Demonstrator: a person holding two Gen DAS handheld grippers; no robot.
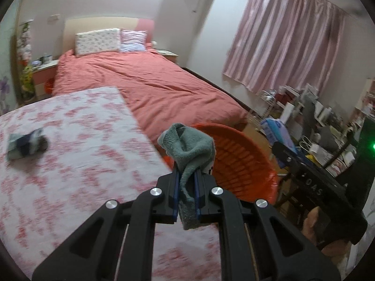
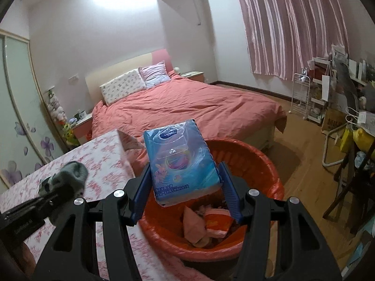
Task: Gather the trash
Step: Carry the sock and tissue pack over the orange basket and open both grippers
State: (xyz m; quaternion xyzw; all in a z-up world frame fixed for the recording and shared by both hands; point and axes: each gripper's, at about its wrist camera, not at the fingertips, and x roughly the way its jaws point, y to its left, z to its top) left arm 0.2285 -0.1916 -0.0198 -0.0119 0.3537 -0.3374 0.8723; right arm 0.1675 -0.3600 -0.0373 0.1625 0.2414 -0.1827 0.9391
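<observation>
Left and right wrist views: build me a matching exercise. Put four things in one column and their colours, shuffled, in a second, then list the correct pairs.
Things:
1. sock held by the left hand-held gripper
2. tissue pack held by the right hand-held gripper
3. basket
4. curtain

Colours:
A. orange-red
B. pink
C. grey-green
D. blue

Pairs: 1-C, 2-D, 3-A, 4-B

Left wrist view: above surface, facing bed, basket close at 2 o'clock. Right wrist view: directly above basket, facing bed. Shared: bed, basket, curtain.
</observation>
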